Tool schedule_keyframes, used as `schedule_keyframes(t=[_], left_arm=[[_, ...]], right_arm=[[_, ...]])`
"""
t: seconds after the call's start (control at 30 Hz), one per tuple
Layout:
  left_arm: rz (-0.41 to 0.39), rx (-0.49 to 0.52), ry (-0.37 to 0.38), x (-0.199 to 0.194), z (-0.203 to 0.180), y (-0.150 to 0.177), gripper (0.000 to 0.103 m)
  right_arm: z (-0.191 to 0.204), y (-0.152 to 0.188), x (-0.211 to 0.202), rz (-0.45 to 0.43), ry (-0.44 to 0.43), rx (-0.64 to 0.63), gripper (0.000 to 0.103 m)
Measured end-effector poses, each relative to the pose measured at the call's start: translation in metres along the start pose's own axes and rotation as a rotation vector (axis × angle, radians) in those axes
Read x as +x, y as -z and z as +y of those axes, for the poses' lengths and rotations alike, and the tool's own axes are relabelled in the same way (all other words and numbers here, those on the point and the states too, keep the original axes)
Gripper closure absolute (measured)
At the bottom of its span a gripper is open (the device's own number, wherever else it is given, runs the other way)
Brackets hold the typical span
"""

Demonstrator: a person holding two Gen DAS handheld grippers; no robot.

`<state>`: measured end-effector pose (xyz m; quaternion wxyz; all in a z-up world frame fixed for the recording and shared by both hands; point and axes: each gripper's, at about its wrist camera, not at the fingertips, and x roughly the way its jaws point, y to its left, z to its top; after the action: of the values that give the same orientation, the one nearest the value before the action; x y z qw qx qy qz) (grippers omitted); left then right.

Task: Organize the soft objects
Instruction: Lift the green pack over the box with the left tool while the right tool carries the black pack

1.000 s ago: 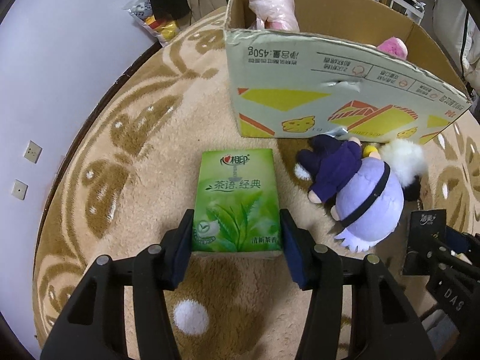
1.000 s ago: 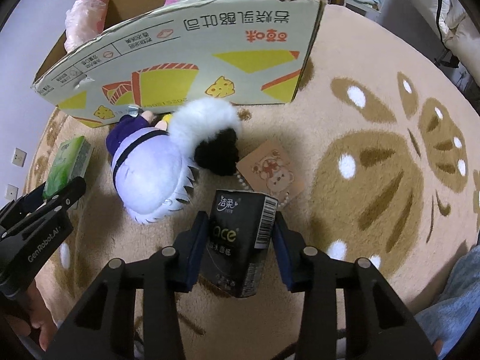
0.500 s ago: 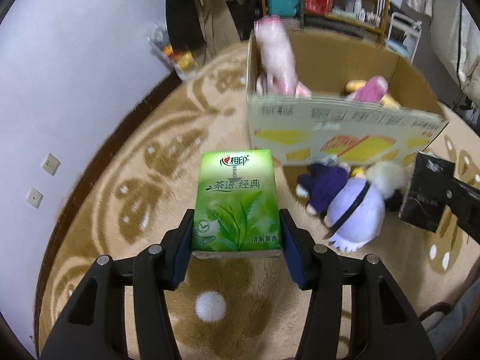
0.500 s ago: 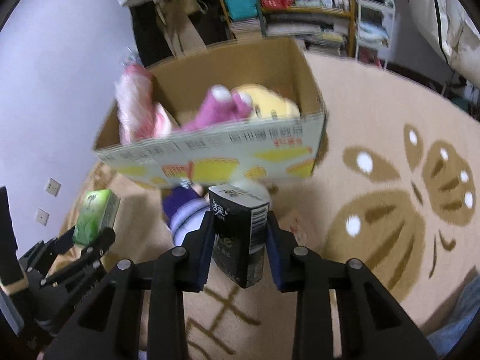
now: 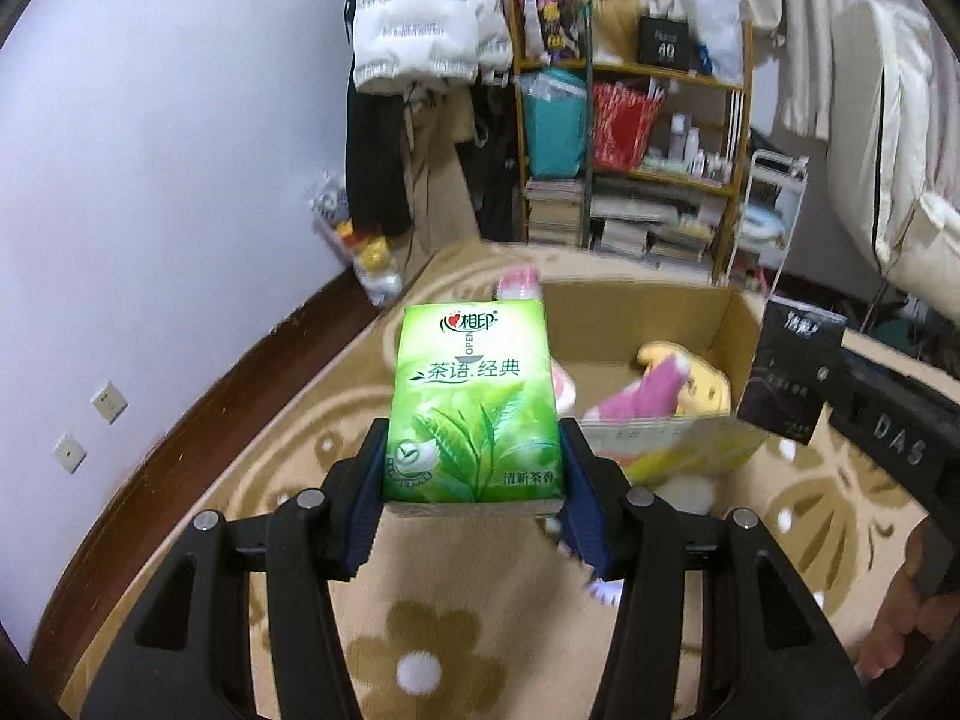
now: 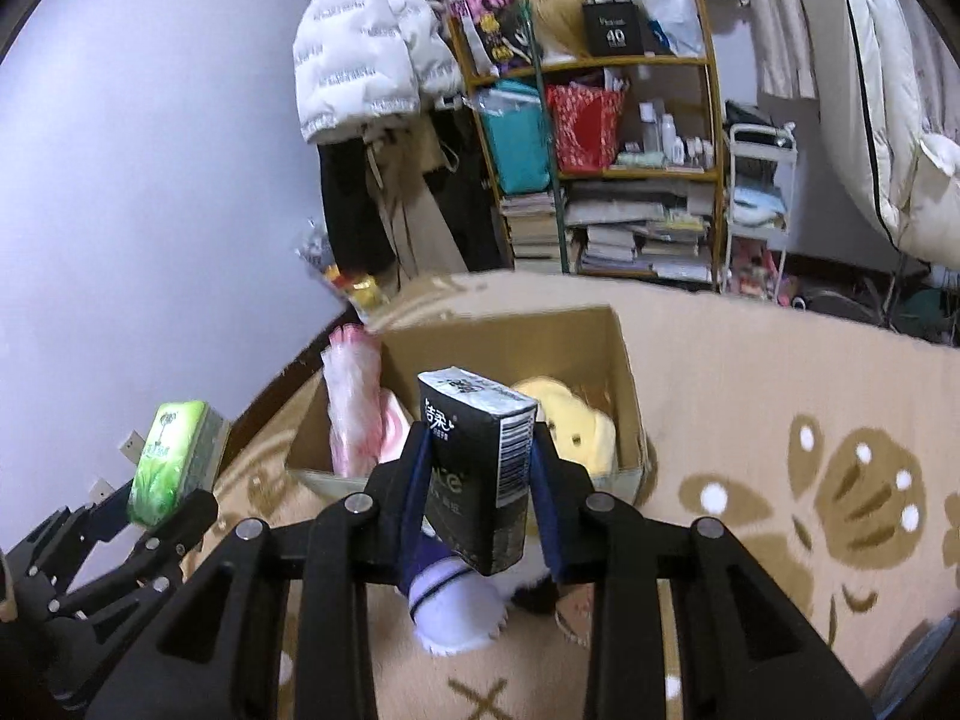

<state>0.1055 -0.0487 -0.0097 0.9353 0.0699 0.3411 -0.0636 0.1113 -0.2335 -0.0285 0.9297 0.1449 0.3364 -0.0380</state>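
My left gripper (image 5: 474,480) is shut on a green tissue pack (image 5: 474,402) and holds it high above the rug, before the open cardboard box (image 5: 672,324). My right gripper (image 6: 480,480) is shut on a black tissue pack (image 6: 480,468), also raised in front of the box (image 6: 516,336). The box holds a pink plush (image 6: 354,396) and a yellow plush (image 6: 570,426). A purple and white plush doll (image 6: 450,606) lies on the rug below the right gripper. The black pack also shows at the right of the left wrist view (image 5: 786,372).
A beige patterned rug (image 6: 780,420) covers the floor. A cluttered shelf (image 6: 606,168) with books and bags stands behind the box, with hanging coats (image 6: 360,60) to its left. A white wall (image 5: 150,150) with sockets runs along the left.
Both grippers have risen high off the rug with their tissue packs and now look over the box rim into it. The doll stays on the rug.
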Motion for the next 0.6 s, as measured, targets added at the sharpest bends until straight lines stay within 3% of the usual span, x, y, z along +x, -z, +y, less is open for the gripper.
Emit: schedule_keyframes(t=[0.27, 0.4, 0.47, 0.6], left_arm=[[-0.070, 0.013, 0.001, 0.016, -0.007, -0.034, 0.051], [-0.047, -0.002, 0.069, 0.034, -0.012, -0.047, 0.051], [-0.051, 0.008, 0.067, 0.042, -0.017, -0.051, 0.051], [-0.042, 0.031, 0.073, 0.058, -0.029, -0.054, 0.051]], right_arm=[[-0.006, -0.024, 0.017, -0.040, 0.005, -0.022, 0.070], [-0.014, -0.026, 0.026, -0.069, 0.010, -0.020, 0.070], [-0.019, -0.023, 0.029, -0.090, 0.005, -0.009, 0.070], [-0.030, -0.017, 0.048, -0.043, 0.023, 0.010, 0.070]])
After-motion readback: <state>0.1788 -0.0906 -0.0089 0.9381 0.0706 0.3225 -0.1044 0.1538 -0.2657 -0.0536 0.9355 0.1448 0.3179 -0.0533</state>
